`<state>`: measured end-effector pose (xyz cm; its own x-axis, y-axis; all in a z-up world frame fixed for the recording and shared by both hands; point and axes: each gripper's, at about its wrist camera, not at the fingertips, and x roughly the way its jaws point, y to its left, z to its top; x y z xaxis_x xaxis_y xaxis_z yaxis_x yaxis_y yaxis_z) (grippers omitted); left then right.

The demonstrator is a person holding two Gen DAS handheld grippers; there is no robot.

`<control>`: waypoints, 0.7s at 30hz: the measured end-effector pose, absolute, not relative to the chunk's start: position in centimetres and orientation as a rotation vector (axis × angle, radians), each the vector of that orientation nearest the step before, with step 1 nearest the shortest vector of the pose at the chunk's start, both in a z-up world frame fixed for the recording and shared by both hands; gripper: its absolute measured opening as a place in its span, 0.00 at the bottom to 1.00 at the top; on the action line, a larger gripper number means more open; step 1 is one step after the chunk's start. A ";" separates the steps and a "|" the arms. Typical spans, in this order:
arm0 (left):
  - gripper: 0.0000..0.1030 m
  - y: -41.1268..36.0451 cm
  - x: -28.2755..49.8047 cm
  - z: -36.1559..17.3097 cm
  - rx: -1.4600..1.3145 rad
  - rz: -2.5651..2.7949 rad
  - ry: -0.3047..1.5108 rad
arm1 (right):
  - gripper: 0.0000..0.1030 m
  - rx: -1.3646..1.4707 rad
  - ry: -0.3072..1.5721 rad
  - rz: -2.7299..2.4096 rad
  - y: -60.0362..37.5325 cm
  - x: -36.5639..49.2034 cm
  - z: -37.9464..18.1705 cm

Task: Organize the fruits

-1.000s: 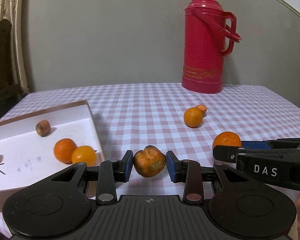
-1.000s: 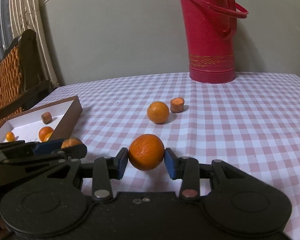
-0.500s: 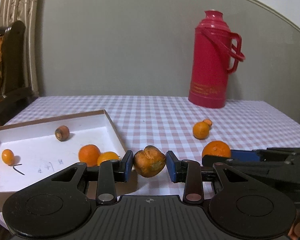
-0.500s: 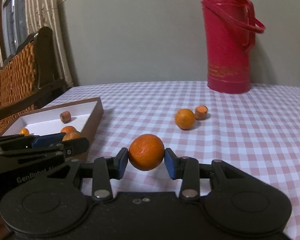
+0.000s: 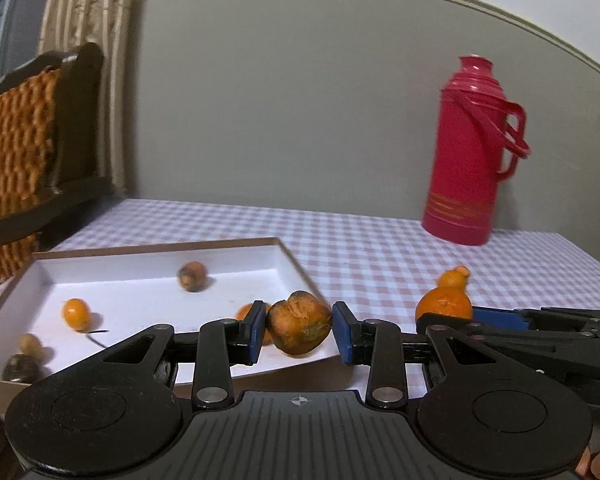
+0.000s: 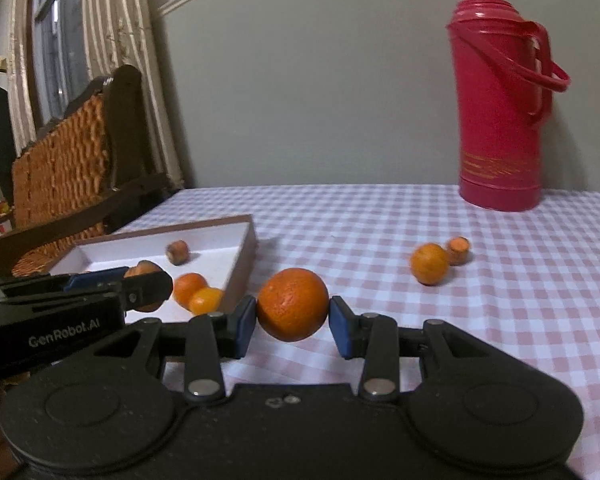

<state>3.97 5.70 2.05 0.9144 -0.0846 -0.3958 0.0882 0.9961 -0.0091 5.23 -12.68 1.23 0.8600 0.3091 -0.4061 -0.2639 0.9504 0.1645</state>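
The left gripper (image 5: 299, 334) is held low and level over the near right corner of the box (image 5: 292, 256), pointing across the desk (image 5: 380, 256) toward the wall. Its blue pads (image 5: 256, 332) are clamped on a bruised fruit (image 5: 299, 327), brownish orange with dark patches, which sits squarely between them and clear of the box floor. The right gripper (image 6: 292, 322) is just beside it on the right, also level, over the checked cloth outside the box. Its pads (image 6: 244, 326) are closed on a round orange (image 6: 293, 310), held in the air between the fingertips.

In the left view the box floor shows in full: a small orange fruit (image 5: 76, 314) at the left, a brown-ended fruit (image 5: 192, 276) toward the back, two dim pieces (image 5: 24, 354) at the near left corner, blurred, and part of another fruit (image 5: 245, 312) behind the left pad. The right gripper's orange (image 5: 444, 304) peeks over its black finger at the right edge.

The right view shows what the left mostly hides: two orange fruits (image 6: 198, 294) touching each other inside the box near its right wall, and the left gripper (image 6: 140, 292) from the side with the bruised fruit (image 6: 144, 269) in it. It also separates the loose orange (image 6: 429, 263) on the desk from the short cut piece (image 6: 458, 250) just beside it; in the left view these overlap. A red flask (image 6: 500, 96) stands upright at the back of the desk, and a wicker chair (image 6: 60, 172) stands at the left.
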 end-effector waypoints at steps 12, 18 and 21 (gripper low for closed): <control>0.35 10.9 2.9 2.3 -0.030 0.038 0.376 | 0.31 0.101 0.382 0.401 -8.3 5.5 1.7; 0.35 14.0 3.1 2.2 -0.056 0.120 0.370 | 0.31 0.090 0.368 0.425 -6.3 6.2 1.6; 0.35 15.3 3.4 2.1 -0.064 0.156 0.368 | 0.31 0.097 0.368 0.434 -5.5 6.7 1.5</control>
<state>3.39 15.28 2.09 0.9211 0.1401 -0.3633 -0.1633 0.9860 -0.0338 6.72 -5.48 1.54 0.8425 0.4274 -0.3279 -0.3926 0.9039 0.1696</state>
